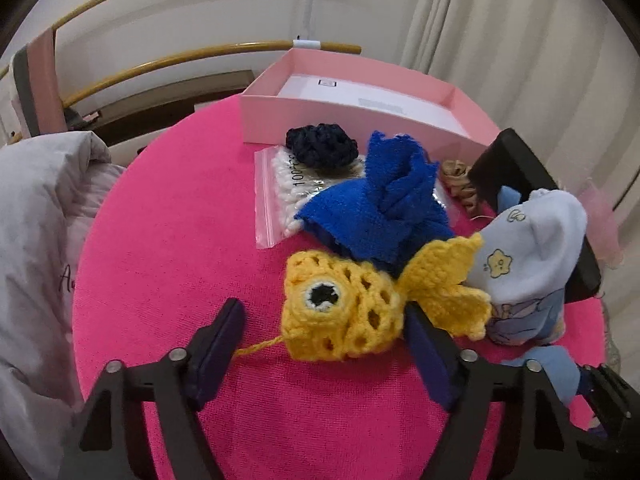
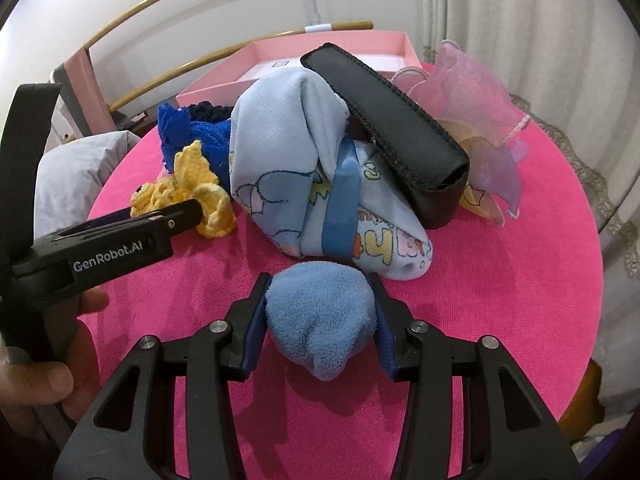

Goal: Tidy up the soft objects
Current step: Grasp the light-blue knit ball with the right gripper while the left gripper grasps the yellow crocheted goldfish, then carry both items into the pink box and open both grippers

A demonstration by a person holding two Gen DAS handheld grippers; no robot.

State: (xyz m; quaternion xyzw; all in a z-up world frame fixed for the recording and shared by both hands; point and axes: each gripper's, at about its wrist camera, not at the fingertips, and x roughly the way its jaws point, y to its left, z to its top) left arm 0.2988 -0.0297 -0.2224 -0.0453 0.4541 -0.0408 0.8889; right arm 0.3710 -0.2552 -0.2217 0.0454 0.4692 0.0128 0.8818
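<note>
Both tongs: right point(image 2: 320, 316) clamps the fleece sock point(image 2: 320, 316), left point(image 1: 324, 328) gapes around the yellow fish point(image 1: 340, 312) mid-table.

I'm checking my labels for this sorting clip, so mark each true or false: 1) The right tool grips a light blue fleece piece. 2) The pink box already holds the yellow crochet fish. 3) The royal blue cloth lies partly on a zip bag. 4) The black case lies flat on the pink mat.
1) True: the right tool is shut on the light blue fleece piece.
2) False: the yellow crochet fish lies on the pink mat, between the left tool's fingers; the pink box shows only white paper.
3) True: the royal blue cloth overlaps the zip bag.
4) False: the black case leans tilted on the printed cloth bundle.
</note>
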